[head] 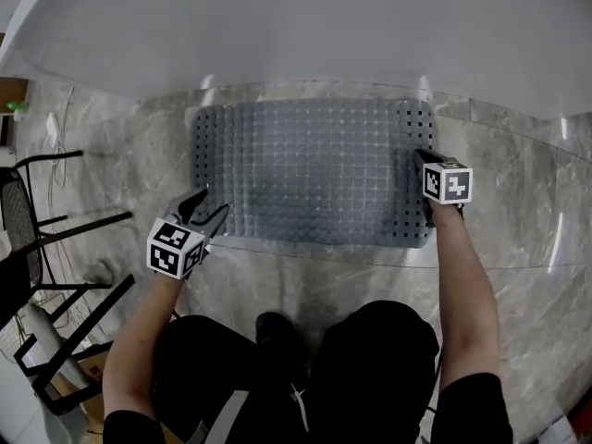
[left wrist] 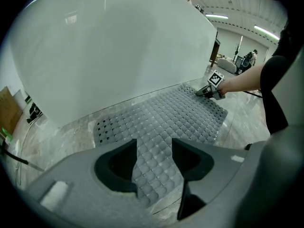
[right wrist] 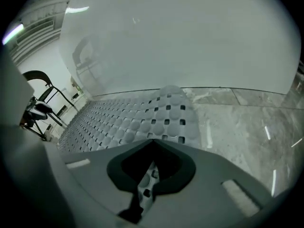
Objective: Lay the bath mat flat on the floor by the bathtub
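Along the floor [head: 518, 211] edge under the bathtub [head: 296, 35], the bath mat [head: 314, 169] lies spread; your left claw [head: 208, 208] gapes empty, your right claw [head: 424, 158] is closed, empty. Smoothing step: next, flatten any raised edge.

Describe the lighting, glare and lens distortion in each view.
Head view: soft, even light, small glints on the marble floor, bathtub edge bowed. Left gripper view: heavy fisheye, dark corners, bright ceiling strips upper right. Right gripper view: same fisheye, glare streaks on the floor right of the bath mat, faint reflection on the bathtub wall.
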Motion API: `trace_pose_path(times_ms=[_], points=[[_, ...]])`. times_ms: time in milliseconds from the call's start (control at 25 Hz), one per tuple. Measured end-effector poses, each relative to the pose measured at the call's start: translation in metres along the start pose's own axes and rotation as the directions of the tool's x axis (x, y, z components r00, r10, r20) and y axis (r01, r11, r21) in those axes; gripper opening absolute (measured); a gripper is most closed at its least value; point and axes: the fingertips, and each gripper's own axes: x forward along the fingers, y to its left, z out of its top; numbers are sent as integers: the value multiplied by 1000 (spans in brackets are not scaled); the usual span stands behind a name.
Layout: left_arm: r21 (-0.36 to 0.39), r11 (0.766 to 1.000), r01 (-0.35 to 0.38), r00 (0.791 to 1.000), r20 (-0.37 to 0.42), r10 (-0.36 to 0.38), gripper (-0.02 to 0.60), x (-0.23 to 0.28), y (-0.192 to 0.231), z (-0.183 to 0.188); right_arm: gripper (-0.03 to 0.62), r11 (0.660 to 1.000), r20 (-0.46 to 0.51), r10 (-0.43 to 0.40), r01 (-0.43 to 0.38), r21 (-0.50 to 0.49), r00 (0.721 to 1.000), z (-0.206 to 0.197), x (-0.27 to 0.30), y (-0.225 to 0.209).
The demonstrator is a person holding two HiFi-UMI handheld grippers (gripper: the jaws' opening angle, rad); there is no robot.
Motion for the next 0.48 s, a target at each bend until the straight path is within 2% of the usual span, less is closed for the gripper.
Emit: trace_pose_path(times_ms=[240,480], points=[[-25,1000,-3,1000,0,3,242,0,5,-7,-5,1000,-11,-12,12,-7,1000,0,-1,-1],[-41,999,6,1000,14,-5,242,2,5,-7,-5,996,22,-94,94,-5,995,2,-20,-21]])
